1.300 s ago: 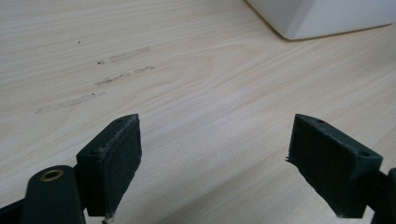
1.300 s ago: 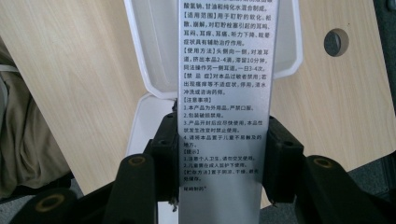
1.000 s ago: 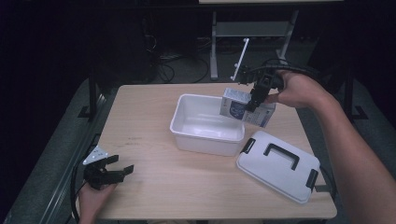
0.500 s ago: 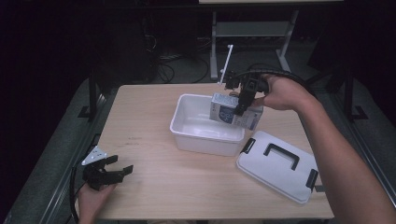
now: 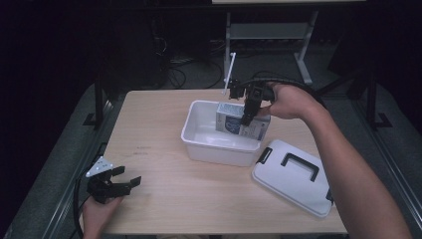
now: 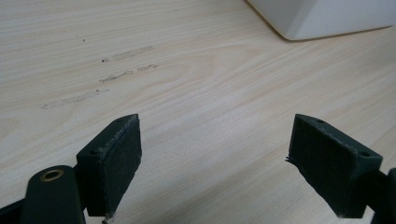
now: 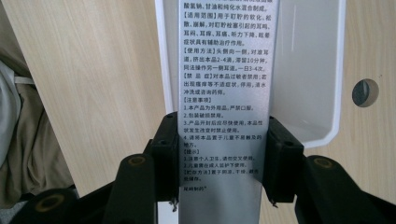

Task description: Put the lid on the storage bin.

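Note:
A white open bin (image 5: 199,135) stands mid-table. Over its right half hangs a blue-and-white carton (image 5: 234,123), and my right gripper (image 5: 246,118) is shut on it from above. In the right gripper view the carton's silver printed side (image 7: 224,84) runs between the two jaws, with the bin's rim (image 7: 161,65) and inside below it. My left gripper (image 5: 130,182) rests at the table's near left corner, open, pointing right. Its pads (image 6: 116,161) stand wide apart over bare wood in the left gripper view, with a corner of the bin (image 6: 322,18) far ahead.
The bin's white lid (image 5: 293,179) with a black handle lies flat on the table to the right of the bin. A round hole (image 7: 365,92) in the tabletop lies beside the bin. Metal stand legs and cables sit on the dark floor beyond the table.
My right gripper has carried the carton leftward and down, from beside the bin's right rim to over its inside. The left gripper has stayed put.

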A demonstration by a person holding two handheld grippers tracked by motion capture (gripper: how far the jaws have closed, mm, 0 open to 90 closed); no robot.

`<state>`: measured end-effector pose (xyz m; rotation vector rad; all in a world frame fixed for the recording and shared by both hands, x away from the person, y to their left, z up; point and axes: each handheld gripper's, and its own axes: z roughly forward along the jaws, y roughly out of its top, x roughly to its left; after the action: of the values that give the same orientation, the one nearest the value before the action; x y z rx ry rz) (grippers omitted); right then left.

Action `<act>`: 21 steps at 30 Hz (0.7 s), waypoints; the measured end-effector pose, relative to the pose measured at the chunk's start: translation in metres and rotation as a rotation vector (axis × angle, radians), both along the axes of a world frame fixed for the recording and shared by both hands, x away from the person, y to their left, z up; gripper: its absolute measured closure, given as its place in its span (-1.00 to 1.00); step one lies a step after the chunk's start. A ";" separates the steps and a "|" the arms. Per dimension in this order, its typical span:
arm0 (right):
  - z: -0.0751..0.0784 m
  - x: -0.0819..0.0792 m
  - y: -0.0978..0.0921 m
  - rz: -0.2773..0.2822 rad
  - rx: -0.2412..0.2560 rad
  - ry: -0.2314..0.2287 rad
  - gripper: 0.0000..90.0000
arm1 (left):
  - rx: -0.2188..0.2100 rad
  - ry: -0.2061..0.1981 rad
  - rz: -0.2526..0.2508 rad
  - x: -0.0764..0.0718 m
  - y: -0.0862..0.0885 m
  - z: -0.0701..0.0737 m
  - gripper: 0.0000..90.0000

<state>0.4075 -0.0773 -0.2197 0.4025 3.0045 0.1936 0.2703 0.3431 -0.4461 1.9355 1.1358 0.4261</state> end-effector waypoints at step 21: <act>-0.018 0.005 0.018 0.025 -0.011 0.010 0.23 | 0.002 0.000 -0.001 -0.001 0.002 0.000 -0.64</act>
<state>0.4124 -0.0596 -0.2380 0.3666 3.0205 0.1775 0.2696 0.3447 -0.4459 1.9378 1.1346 0.4262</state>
